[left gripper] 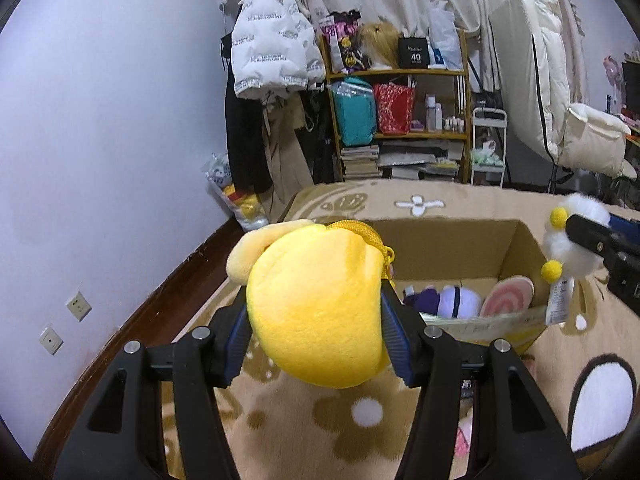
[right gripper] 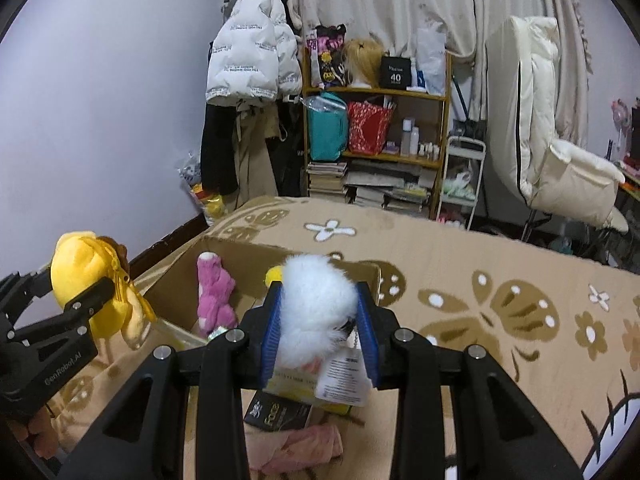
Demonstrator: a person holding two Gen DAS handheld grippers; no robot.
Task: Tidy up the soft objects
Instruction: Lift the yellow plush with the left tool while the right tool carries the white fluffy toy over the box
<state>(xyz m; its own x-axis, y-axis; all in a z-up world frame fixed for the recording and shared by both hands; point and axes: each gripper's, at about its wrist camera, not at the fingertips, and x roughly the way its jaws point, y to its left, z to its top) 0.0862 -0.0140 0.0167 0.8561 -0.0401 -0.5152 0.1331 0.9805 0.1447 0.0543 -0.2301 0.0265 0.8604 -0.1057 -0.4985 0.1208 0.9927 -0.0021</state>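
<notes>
While the left gripper (left gripper: pixel 316 320) squeezes the round yellow plush toy (left gripper: pixel 316 304) beside the open cardboard box (left gripper: pixel 516 248), the right gripper (right gripper: pixel 318 328) clamps a fluffy white plush (right gripper: pixel 316 304) above it; both look light and squashy, best pinched mid-body.

Yellow toy (left gripper: pixel 316 312): matt plush | white toy (right gripper: pixel 320 304): long fluffy fur | box (left gripper: pixel 452 248): matt cardboard | rug (right gripper: pixel 480 280): short pile

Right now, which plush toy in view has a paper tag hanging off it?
The white fluffy plush, held in the right gripper: its paper tag dangles below. The yellow plush in the left gripper shows none.
</notes>
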